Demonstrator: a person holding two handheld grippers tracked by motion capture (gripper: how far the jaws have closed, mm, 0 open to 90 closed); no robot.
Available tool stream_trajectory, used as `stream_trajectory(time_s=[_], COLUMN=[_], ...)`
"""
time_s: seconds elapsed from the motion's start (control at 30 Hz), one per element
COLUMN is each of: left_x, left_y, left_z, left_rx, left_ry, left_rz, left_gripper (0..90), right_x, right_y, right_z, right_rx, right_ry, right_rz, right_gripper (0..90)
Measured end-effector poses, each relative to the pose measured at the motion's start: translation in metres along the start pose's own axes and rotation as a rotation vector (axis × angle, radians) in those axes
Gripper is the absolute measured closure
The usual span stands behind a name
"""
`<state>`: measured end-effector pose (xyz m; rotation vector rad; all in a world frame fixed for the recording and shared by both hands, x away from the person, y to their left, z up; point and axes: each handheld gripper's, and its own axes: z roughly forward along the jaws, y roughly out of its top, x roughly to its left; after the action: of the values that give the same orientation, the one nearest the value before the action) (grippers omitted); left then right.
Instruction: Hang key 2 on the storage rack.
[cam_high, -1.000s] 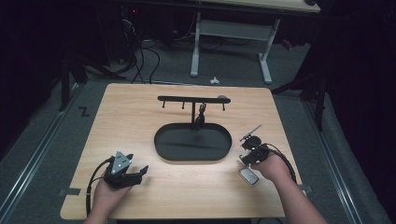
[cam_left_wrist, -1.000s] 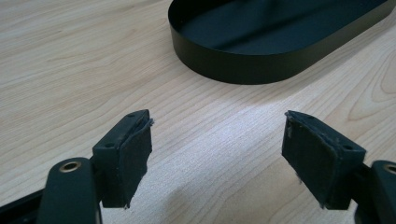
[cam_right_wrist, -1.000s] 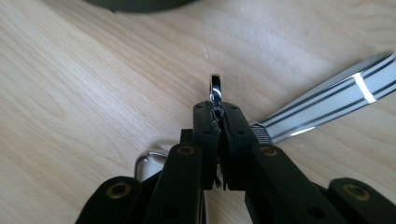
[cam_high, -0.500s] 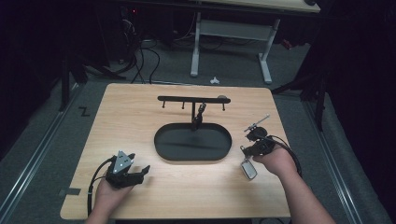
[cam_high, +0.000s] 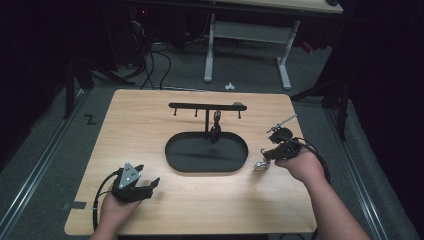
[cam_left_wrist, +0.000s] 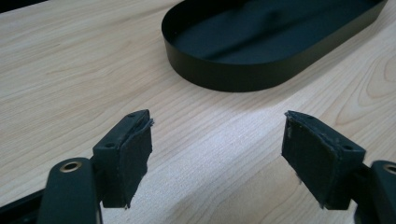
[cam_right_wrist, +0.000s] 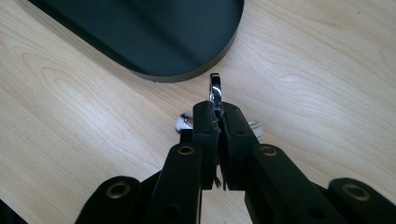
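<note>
My right gripper (cam_high: 266, 156) is shut on a small shiny metal piece (cam_high: 259, 165) and holds it above the table, just right of the black oval tray (cam_high: 170, 150). In the right gripper view the piece's thin chrome edge (cam_right_wrist: 215, 89) sticks up from the closed pads (cam_right_wrist: 205, 121) of my right gripper (cam_right_wrist: 218, 114), and more silver parts hang beneath. At the table's front left rests my left gripper (cam_high: 149, 186), open with nothing in it. In its own view, my left gripper (cam_left_wrist: 217, 140) faces the tray wall (cam_left_wrist: 243, 77).
A black rack (cam_high: 207, 106) with several hooks stands behind the tray, and a dark item (cam_high: 216, 126) hangs from one hook. The tray rim (cam_right_wrist: 187, 74) lies just ahead of the held piece. Desk legs and cables stand on the floor beyond the table.
My right gripper has risen from the tabletop with the shiny metal piece in it and moved slightly toward the tray. The left gripper has stayed where it was.
</note>
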<state>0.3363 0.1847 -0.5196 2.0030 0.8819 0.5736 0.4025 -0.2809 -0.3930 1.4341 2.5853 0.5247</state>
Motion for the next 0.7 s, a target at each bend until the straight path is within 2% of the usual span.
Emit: stream_trajectory(time_s=[0.07,0.1,0.4,0.6,0.7], left_x=[0.000,0.001,0.001,0.009,0.009], left_y=[-0.001,-0.002,-0.005,-0.011,-0.013], left_z=[0.000,-0.002,-0.005,-0.015,-0.018], left_rx=[0.004,-0.002,0.007,-0.004,-0.004], left_ry=[0.004,0.002,0.014,0.040,0.049], left_rz=[0.002,-0.011,-0.003,-0.040,-0.041], left_gripper=[24.8,24.9,24.7,24.6,24.5], right_x=[0.000,0.002,0.006,0.010,0.013], right_y=[0.002,0.004,0.017,0.028,0.034], right_z=[-0.002,-0.005,-0.015,-0.018,-0.018], right_rx=[-0.005,-0.009,-0.021,-0.031,-0.035], right_ry=[-0.001,0.000,-0.018,-0.018,-0.016], right_rz=[-0.007,-0.010,-0.036,-0.049,-0.070], right_gripper=[86.5,86.5,86.5,86.5,86.5])
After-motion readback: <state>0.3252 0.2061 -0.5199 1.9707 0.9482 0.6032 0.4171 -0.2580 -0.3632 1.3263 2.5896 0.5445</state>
